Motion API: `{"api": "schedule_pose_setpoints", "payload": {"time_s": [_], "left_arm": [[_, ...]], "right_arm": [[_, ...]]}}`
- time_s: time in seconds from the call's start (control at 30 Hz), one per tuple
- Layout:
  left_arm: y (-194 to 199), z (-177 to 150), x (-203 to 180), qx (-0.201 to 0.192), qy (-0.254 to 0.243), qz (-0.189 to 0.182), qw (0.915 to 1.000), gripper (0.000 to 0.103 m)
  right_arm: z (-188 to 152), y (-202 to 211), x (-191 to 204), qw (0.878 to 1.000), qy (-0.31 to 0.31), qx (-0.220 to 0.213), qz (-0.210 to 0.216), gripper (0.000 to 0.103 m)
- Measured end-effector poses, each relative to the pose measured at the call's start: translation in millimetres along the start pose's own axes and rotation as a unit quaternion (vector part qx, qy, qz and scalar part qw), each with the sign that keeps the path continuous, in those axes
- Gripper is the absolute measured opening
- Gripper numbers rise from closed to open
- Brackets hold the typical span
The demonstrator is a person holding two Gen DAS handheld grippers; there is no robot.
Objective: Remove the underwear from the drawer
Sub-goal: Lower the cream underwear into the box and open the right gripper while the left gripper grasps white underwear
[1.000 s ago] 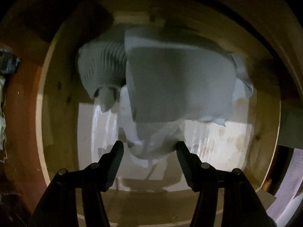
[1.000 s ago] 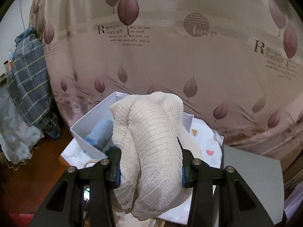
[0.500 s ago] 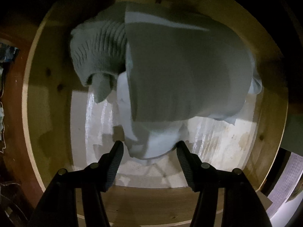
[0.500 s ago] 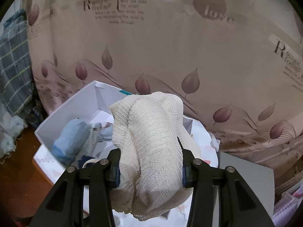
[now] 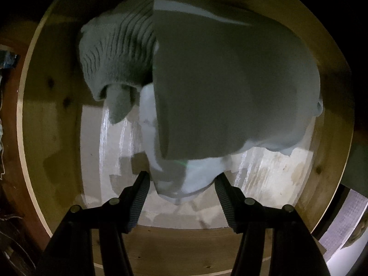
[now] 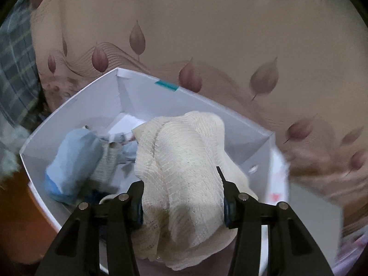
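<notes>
- Two grippers worked apart: the left gripper pointed steeply down into the wooden drawer, and the right gripper hung over a white box.
- The left jaws stood open on either side of the near corner of a pale folded garment, its pads not pressing the cloth; this looked like a line-up for the next pick.
- A ribbed grey knit piece lay touching that garment on the left, close enough to get dragged along.
- The right jaws were opening with the cream mesh underwear between them, the pads still against its sides, probably so it would drop into the box.
- Already in the box lay a light blue garment and a small patterned piece, left of the drop spot and apart from it.
- Behind the box hung a leaf-printed cloth; a plaid fabric showed at the left edge.
</notes>
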State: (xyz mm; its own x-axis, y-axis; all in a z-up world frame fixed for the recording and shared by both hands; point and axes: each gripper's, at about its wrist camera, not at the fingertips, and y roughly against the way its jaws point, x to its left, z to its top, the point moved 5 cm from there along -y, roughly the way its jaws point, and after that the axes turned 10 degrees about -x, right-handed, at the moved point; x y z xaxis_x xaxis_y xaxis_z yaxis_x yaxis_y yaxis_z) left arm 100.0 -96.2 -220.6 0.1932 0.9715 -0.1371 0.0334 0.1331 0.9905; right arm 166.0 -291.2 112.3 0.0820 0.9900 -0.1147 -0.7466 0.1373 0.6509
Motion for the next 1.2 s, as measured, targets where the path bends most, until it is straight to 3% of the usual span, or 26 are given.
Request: {"api": "schedule_pose_setpoints", "payload": {"time_s": [0.3,0.63,0.7,0.77,1.2], "left_arm": [[-8.9,-1.4,13.9,0.017,0.020,-0.004,0.9996,0.060],[-6.4,6.5,8.0,0.011,0.012,-0.001,0.9999,0.060],[-4.8,9.2,7.1,0.005,0.008,-0.003,0.9999,0.059],[7.8,14.0,19.0,-0.003,0.004,-0.004,1.0000,0.047],[26.6,12.9,29.4,-0.038,-0.005,-0.025,0.9990,0.034]], "right_arm": [[-2.6,-13.7,8.1,1.000,0.020,0.010,-0.005,0.053],[-3.4,-8.5,5.8,1.000,0.012,-0.005,-0.020,0.085],[-3.6,-1.6,3.8,1.000,0.000,-0.015,-0.016,0.087],[-5.7,7.1,3.9,1.000,-0.010,-0.023,-0.008,0.089],[-61.0,97.0,1.5,0.992,-0.079,-0.079,0.056,0.097]]}}
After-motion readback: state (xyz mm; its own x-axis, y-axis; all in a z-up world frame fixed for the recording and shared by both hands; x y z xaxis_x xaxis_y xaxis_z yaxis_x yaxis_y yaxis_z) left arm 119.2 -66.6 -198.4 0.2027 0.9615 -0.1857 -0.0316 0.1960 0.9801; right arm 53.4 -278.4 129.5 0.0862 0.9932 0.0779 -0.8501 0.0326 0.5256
